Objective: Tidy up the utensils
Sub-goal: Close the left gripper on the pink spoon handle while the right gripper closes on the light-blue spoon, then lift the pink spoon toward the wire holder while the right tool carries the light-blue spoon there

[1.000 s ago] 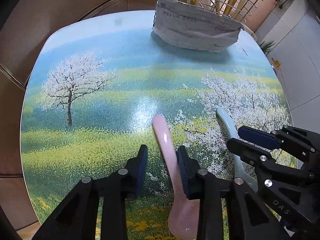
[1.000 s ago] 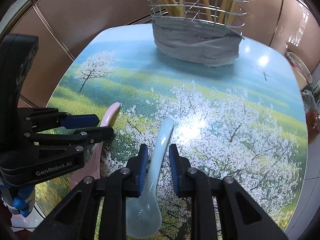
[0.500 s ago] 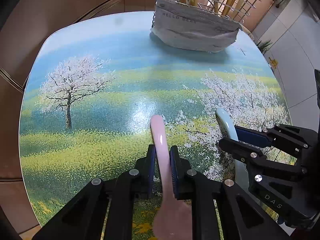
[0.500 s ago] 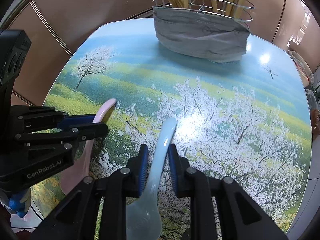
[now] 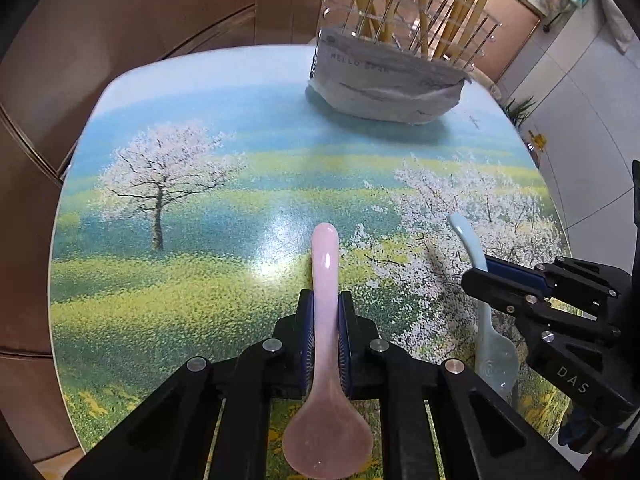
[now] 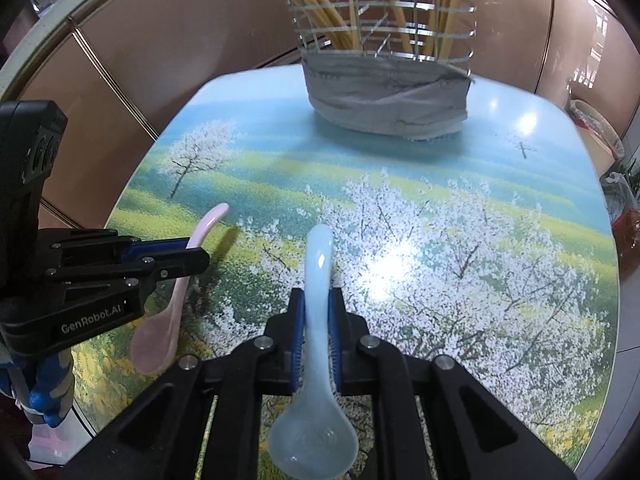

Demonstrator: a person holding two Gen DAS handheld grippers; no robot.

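My left gripper (image 5: pixel 325 300) is shut on the handle of a pink soup spoon (image 5: pixel 326 320), held above the table with the handle pointing away. My right gripper (image 6: pixel 316 298) is shut on the handle of a pale blue soup spoon (image 6: pixel 316 340), also lifted. Each spoon shows in the other view: the blue spoon (image 5: pixel 490 344) at the right, the pink spoon (image 6: pixel 168 312) at the left. A wire utensil basket (image 5: pixel 404 12) wrapped in grey cloth (image 5: pixel 384 80) stands at the table's far side and holds several wooden chopsticks; it also shows in the right wrist view (image 6: pixel 384 20).
The table top (image 5: pixel 200 200) carries a printed picture of blossom trees and meadow. Brown panelled walls (image 5: pixel 100 40) run close behind and to the left. A tiled floor (image 5: pixel 580 100) lies beyond the right edge.
My left gripper has closed on the pink spoon's handle. Both grippers have lifted their spoons off the table and risen, and the basket now looms taller ahead.
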